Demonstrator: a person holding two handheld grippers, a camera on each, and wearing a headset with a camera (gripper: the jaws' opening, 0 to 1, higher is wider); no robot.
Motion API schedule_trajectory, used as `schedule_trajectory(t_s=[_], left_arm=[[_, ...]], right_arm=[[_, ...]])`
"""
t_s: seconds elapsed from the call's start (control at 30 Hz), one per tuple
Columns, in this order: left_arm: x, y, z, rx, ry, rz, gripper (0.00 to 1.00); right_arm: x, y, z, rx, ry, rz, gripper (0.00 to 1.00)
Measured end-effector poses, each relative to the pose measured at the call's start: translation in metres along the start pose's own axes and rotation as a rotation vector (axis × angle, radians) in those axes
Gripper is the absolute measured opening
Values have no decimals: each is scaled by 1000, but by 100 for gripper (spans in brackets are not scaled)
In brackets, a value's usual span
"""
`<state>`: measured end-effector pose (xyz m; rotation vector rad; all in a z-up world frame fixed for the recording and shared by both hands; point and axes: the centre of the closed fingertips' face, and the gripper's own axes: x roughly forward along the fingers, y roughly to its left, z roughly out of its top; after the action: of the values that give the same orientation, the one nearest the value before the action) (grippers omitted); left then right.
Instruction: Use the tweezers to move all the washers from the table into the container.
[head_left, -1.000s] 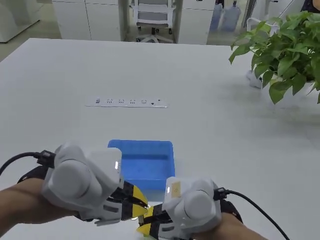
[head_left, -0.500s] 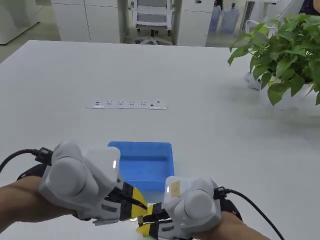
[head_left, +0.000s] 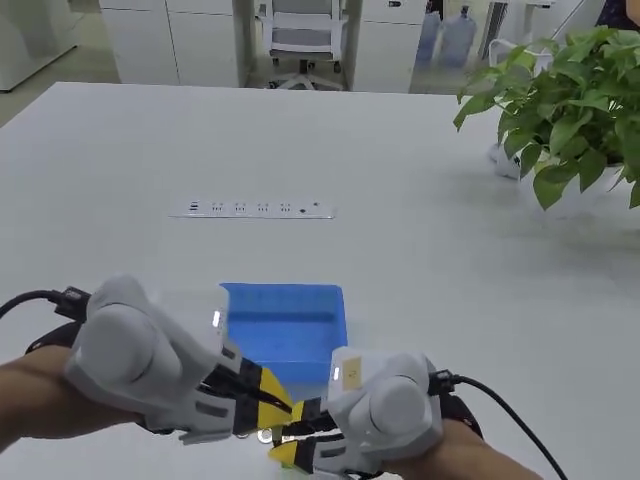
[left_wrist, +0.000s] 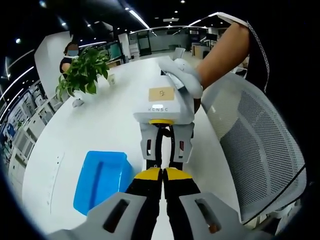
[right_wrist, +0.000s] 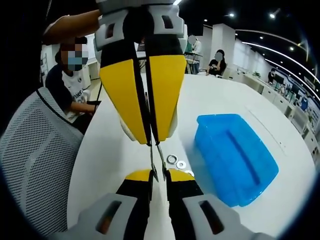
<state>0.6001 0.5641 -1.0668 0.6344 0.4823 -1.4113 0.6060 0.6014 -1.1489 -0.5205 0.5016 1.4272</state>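
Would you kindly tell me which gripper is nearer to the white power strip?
Left. The left gripper sits at the near left corner of the blue container, the power strip beyond it; the right gripper is nearer the person.

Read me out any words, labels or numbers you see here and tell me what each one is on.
On the right gripper, white housing: one row of small dark letters under a tan sticker, too blurred to read.
Power strip: markings too small to read.
No other text.

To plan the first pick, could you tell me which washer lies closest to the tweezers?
The washer at the end of the row farthest from the blue container; it sits right beside the tweezers, the others lie nearer the container.
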Motion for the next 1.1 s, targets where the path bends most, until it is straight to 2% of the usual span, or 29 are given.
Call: schedule_trajectory(t_s=[0.43,0.8,1.1], left_arm=[[-8,9,2,-30,-53,-2,5],[-5,9,-4,-2,-34,-15,5],[-1,11,-8,-3,-20,-21,5]], right_arm=[[-2,-6,12,-28,-40,-31,13],[1,-7,7,-41,-18,-37,13],[6,-11,3,-38,-10,-36,13]])
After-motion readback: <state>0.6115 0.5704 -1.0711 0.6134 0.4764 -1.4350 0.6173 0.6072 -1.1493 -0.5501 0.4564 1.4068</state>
